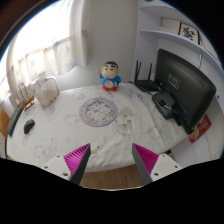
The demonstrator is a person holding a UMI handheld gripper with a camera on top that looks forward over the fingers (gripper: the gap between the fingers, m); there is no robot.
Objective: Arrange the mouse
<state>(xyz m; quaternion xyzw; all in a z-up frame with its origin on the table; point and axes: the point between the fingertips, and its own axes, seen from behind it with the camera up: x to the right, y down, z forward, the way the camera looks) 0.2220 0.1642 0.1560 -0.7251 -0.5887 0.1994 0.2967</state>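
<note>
A small dark mouse [29, 126] lies near the far-left edge of the white tabletop [60, 125], well apart from the tool [112, 160], whose fingers stand spread with nothing between them. A cartoon figurine [108, 75] stands beyond a round patterned mat [99, 110], and what seems a monitor [187, 88] sits at right.

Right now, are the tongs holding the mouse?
No, the tongs are open and empty, and the small dark mouse lies apart from them on the white table.
</note>
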